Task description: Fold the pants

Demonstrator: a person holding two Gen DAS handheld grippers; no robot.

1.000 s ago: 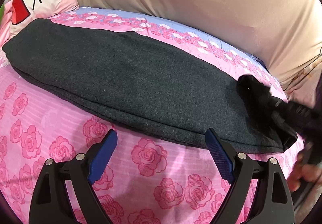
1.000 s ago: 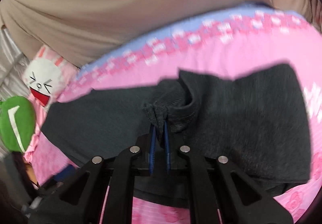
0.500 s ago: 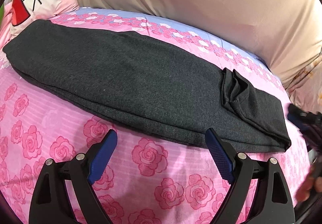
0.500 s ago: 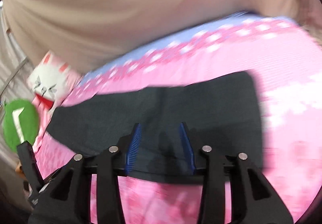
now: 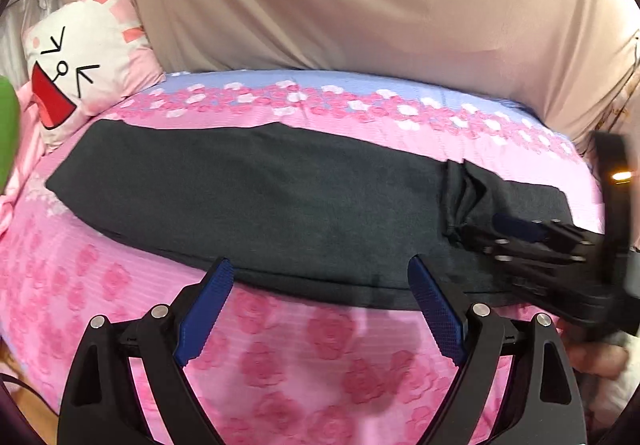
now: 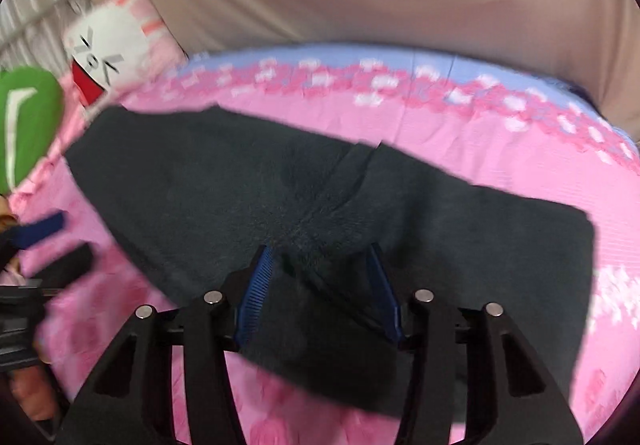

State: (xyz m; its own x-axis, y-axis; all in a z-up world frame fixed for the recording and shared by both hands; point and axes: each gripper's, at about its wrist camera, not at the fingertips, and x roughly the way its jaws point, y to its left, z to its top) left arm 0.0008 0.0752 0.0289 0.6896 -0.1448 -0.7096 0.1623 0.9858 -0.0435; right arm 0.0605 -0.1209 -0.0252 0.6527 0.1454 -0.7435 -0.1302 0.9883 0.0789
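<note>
A bed covered by a pink sheet printed with darker pink roses carries everything. Along the sheet's far edge runs a pale blue band dotted with pink and white flowers, and behind it rises a beige cloth backing. A long, dark grey pair of folded knit pants lies flat across the sheet, stretching from the left side to the right, with a small bunched fold raised near its right end. At the far left corner a white and pink rabbit-face cushion with a red open mouth rests on the bed, just beside the left end of the pants. A green plush object sits at the left edge beside the cushion.
</note>
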